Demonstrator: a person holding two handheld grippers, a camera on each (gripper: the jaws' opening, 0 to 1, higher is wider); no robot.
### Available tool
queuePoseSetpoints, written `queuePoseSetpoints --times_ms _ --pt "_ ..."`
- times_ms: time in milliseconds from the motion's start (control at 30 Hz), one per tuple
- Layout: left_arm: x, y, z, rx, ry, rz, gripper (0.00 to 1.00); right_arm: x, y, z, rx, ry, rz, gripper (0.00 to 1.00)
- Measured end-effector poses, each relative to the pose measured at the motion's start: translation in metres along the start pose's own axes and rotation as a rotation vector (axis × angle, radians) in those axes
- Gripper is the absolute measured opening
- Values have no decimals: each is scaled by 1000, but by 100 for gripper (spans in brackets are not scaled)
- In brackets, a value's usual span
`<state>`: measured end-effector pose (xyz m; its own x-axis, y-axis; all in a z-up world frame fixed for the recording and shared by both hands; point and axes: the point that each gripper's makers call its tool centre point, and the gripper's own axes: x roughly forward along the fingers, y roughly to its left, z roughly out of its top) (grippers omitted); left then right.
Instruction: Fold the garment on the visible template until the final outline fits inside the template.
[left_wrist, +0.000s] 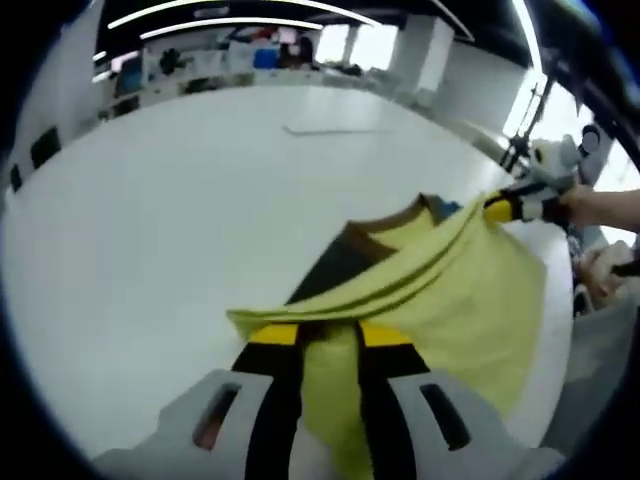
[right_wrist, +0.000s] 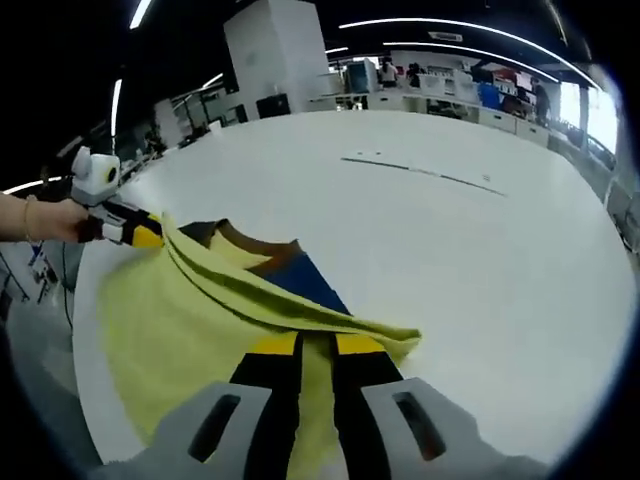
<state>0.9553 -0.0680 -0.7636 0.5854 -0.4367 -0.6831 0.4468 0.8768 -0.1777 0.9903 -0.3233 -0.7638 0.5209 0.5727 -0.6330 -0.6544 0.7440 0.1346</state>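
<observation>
A yellow garment with a brown collar and dark blue patches lies partly lifted off the white table. My left gripper is shut on a folded yellow edge of it. My right gripper comes in from the right, shut on the far corner. In the right gripper view the garment is stretched between my right gripper, shut on its near edge, and my left gripper at the left. A thin dark line is marked on the table beyond the garment.
A person's hand holds the right gripper, and another hand holds the left one. The table's edge runs close to the garment. Desks and shelves and a white pillar stand far behind.
</observation>
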Motion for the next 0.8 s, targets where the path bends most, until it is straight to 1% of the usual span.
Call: queuePoseSetpoints --times_ms 100,367,533,633,800 --pt "3 5 7 -4 -10 8 16 3 -4 4 -2 -1 -7 12" --pt "11 20 16 -10 -4 29 16 11 -21 11 -8 4 -33 12" --pt "13 25 18 -21 -2 38 14 13 -28 8 -16 22 -46 12" --pt "13 26 17 -24 -1 38 13 12 -30 3 -29 40 -49 12" --pt "12 26 17 -23 3 38 13 10 -31 1 -34 45 -51 12"
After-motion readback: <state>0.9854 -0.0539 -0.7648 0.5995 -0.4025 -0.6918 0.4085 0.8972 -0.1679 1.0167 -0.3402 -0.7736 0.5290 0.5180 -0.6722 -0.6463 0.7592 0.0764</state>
